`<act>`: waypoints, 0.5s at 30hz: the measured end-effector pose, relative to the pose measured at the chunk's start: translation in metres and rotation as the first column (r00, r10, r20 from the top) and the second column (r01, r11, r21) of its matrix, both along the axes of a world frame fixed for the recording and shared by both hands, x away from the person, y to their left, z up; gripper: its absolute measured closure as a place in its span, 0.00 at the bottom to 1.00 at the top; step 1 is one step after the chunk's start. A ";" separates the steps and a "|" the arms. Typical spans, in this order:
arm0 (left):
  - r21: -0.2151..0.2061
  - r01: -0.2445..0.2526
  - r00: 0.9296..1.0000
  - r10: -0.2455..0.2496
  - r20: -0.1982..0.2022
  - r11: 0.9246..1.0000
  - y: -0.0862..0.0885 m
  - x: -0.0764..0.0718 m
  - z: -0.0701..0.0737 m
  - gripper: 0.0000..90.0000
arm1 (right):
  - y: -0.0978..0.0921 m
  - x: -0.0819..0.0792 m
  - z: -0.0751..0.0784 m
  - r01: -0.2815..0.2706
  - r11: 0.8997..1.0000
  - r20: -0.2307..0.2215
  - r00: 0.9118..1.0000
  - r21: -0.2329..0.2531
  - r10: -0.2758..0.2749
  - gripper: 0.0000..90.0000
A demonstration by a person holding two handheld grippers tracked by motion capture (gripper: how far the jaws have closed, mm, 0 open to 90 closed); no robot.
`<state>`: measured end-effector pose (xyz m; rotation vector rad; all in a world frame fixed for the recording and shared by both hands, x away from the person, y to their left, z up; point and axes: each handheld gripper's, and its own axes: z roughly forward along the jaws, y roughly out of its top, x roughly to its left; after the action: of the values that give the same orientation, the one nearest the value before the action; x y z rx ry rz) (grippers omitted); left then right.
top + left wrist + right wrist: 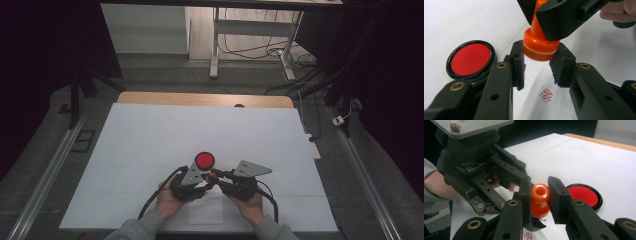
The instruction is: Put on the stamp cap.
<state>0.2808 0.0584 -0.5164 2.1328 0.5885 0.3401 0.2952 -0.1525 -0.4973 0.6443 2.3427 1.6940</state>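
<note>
A glossy orange plastic stamp with a knob-shaped handle and a wider round base ringed by a thin white line hangs above the white sheet that covers the bench, near the person's edge and about midway across. The right gripper has its two black jaws pinching the rounded handle of the stamp from both sides, as the right gripper view shows. In the left gripper view the left gripper has its jaws spread on either side of the stamp's base; the pad on the right of that view lies against or just beside the base, and the other stands just beside it, so I cannot tell whether they touch. Beneath the base, on the white sheet, sits a small round red stamped mark, with a much fainter print just beside it. A round black-rimmed red ink pad lies flat on the sheet just beyond the two grippers, near the stamp but apart from it. In the high view both hands, in grey sleeves, meet close together, the grey three-cornered plates of the grippers angled towards each other.
</note>
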 end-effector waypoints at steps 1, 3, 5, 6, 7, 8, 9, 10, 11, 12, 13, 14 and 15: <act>0.003 -0.003 1.000 0.003 0.000 1.000 0.000 0.000 -0.001 0.72 | 0.000 0.000 -0.001 0.000 1.000 -0.001 1.000 -0.004 0.000 0.81; 0.006 -0.004 1.000 0.004 -0.003 1.000 -0.001 0.001 -0.003 0.72 | 0.001 0.001 -0.002 0.003 1.000 0.000 1.000 -0.014 -0.003 0.81; 0.005 -0.008 1.000 0.008 -0.006 1.000 -0.001 0.002 -0.004 0.71 | 0.001 0.002 -0.003 0.007 1.000 -0.002 1.000 -0.016 -0.007 0.81; 0.006 -0.008 1.000 0.008 -0.009 1.000 -0.001 0.003 -0.004 0.70 | 0.001 0.002 -0.003 0.009 1.000 -0.003 1.000 -0.015 -0.009 0.81; 0.005 -0.012 1.000 0.012 -0.015 1.000 -0.001 0.003 -0.005 0.68 | 0.001 0.003 -0.003 0.009 1.000 -0.005 1.000 -0.013 -0.009 0.81; 0.008 -0.012 1.000 0.013 -0.016 1.000 -0.001 0.004 -0.005 0.67 | 0.000 0.003 -0.003 0.009 1.000 -0.007 1.000 -0.011 -0.009 0.81; 0.009 -0.014 1.000 0.014 -0.018 1.000 -0.001 0.004 -0.006 0.66 | 0.000 0.003 -0.003 0.009 1.000 -0.007 1.000 -0.014 -0.009 0.81; 0.007 -0.015 1.000 0.015 -0.022 1.000 -0.001 0.004 -0.006 0.65 | 0.001 0.003 -0.003 0.008 1.000 -0.007 1.000 -0.015 -0.008 0.81; 0.008 -0.014 1.000 0.014 -0.026 1.000 -0.001 0.005 -0.007 0.64 | 0.001 0.003 -0.004 0.008 1.000 -0.008 1.000 -0.015 -0.008 0.81; 0.010 -0.011 0.999 0.011 -0.030 1.000 -0.001 0.005 -0.007 0.63 | 0.001 0.003 -0.004 0.007 1.000 -0.008 1.000 -0.016 -0.007 0.81; 0.011 -0.009 0.999 0.009 -0.034 1.000 -0.001 0.005 -0.007 0.61 | 0.001 0.003 -0.004 0.008 1.000 -0.007 1.000 -0.015 -0.008 0.81; 0.015 -0.007 0.999 0.008 -0.041 1.000 -0.001 0.005 -0.007 0.59 | 0.001 0.003 -0.004 0.008 1.000 -0.007 1.000 -0.013 -0.008 0.81; 0.018 -0.008 0.999 0.009 -0.050 1.000 0.000 0.006 -0.007 0.56 | 0.001 0.003 -0.003 0.009 1.000 -0.005 1.000 -0.012 -0.009 0.81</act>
<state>0.2863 0.0579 -0.5234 2.1616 0.6255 0.2987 0.2980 -0.1520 -0.5007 0.6565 2.3479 1.6760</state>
